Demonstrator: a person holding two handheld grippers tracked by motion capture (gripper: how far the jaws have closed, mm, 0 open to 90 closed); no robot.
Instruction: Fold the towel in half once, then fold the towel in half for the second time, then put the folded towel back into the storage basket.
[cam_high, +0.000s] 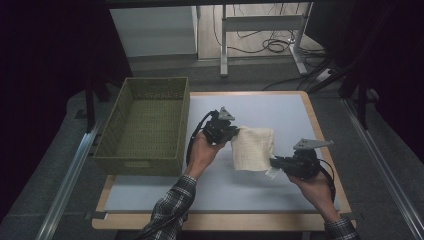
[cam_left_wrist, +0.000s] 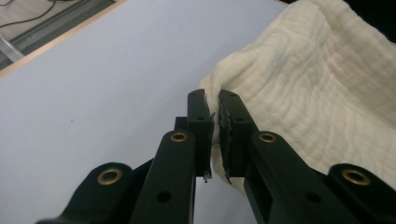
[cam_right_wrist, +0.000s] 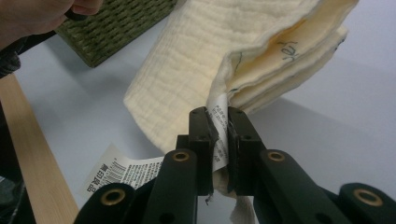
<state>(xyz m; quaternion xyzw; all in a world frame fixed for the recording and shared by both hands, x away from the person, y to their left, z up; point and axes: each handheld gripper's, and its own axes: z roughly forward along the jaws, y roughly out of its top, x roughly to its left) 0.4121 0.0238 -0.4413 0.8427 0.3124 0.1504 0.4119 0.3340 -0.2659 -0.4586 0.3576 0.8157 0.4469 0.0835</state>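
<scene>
- Cream, folded waffle-weave cloth (cam_high: 253, 148) hangs lifted above the pale grey tabletop (cam_high: 280, 112), stretched between both tongs.
- Left tongs (cam_high: 234, 133) pinch its upper corner, clamped tight.
- Right tongs (cam_high: 274, 162) grip its lower corner and white label (cam_right_wrist: 220, 130).
- Olive woven basket (cam_high: 145, 125) sits left.

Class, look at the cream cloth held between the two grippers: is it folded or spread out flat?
Folded. The cream cloth shows several stacked layers at its edge in the right gripper view, and hangs as a compact rectangle above the table in the high view.
</scene>
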